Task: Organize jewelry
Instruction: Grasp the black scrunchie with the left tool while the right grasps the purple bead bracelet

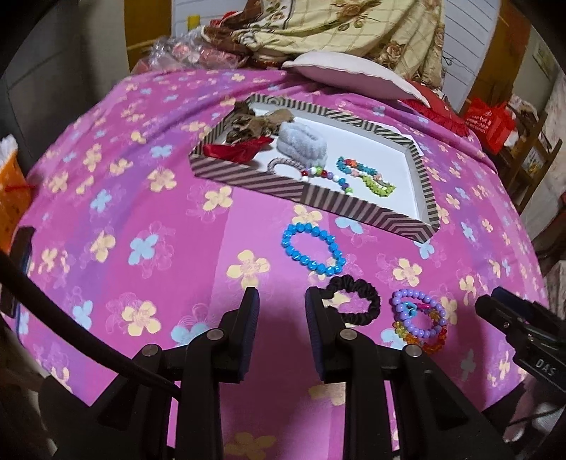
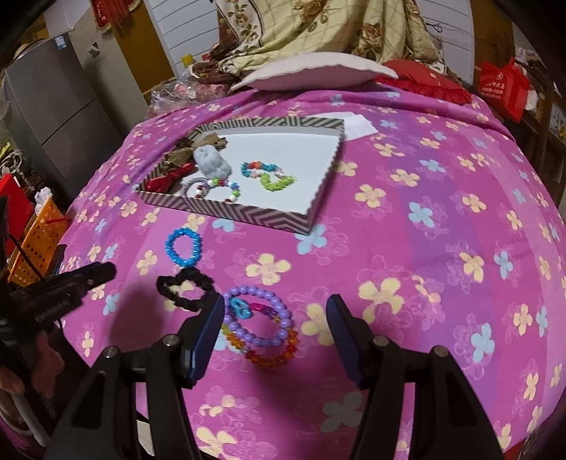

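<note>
A striped tray (image 1: 336, 203) (image 2: 226, 212) lies on the pink flowered bedspread and holds hair ties and several bead bracelets. In front of it lie a blue bead bracelet (image 1: 313, 249) (image 2: 184, 246), a black scrunchie (image 1: 357, 300) (image 2: 185, 288), and a purple bead bracelet (image 1: 399, 311) (image 2: 283, 320) overlapping an orange-red one (image 1: 429, 348) (image 2: 272, 359). My left gripper (image 1: 282, 297) is open over bare cloth, its right finger at the scrunchie's left edge. My right gripper (image 2: 276, 304) is open, and the purple and orange bracelets lie between its fingers on the bed.
A pale pillow (image 2: 315, 72) and a floral blanket (image 2: 318, 28) lie behind the tray. A white paper (image 2: 359, 125) sits at the tray's far corner. An orange basket (image 2: 35, 244) stands left of the bed, and a red bag (image 2: 502, 88) to the right.
</note>
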The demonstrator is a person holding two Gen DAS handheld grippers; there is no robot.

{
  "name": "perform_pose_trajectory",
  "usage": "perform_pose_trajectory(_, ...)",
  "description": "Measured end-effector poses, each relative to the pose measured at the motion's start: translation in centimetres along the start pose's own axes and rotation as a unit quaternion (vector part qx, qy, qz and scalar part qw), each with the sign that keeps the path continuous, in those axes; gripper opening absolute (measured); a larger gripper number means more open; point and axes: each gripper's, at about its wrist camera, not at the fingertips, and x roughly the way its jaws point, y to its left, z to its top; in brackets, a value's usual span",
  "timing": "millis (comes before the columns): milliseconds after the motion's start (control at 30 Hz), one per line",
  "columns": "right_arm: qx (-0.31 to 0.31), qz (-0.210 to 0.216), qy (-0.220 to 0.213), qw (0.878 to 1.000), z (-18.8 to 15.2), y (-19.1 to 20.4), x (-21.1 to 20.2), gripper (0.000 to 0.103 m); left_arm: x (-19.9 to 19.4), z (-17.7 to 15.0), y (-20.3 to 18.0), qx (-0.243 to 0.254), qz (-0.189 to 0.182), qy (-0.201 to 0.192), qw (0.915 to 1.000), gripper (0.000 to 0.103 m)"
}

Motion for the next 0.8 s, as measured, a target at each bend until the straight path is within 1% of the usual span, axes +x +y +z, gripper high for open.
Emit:
perform_pose_trajectory(233, -0.017, -0.01, 0.017, 1.0, -1.0, -0.7, 1.8, 0.062, 1.6, -0.2, 2.1, -0.025, -0.017, 0.028, 0.9992, 0.043)
perform_pose_trajectory(300, -0.029, -0.018, 0.027, 0.999, -1.3, -0.6, 2.7, 0.052, 2.1, -0.4, 2.2, -0.027, -0.018, 0.035, 0.9988, 0.043)
perform_pose_trajectory(367, -0.041, -0.025, 0.032, 0.998, -1.5, -0.4, 3.2, 0.049, 2.4, -0.6, 2.2, -0.03, -0.025, 0.041, 0.9984, 0.043)
perform_pose_trajectory(433, -0.046, -0.023, 0.035, 0.998, -1.6, -0.3, 3.6, 0.046, 2.9, -0.6, 2.1, -0.033, -0.032, 0.047, 0.9978, 0.043)
perform_pose_trajectory(567, -0.054, -0.017, 0.039, 0.998, -2.0, -0.1, 3.9, 0.039, 3.5, -0.3, 1.9, -0.032, -0.032, 0.051, 0.9977, 0.043)
perform_pose_trajectory(800, -0.076, -0.002, 0.044, 0.996, -1.1, 0.6, 4.6, 0.027, 4.4, 0.3, 1.5, -0.039, -0.039, 0.06, 0.9967, 0.043)
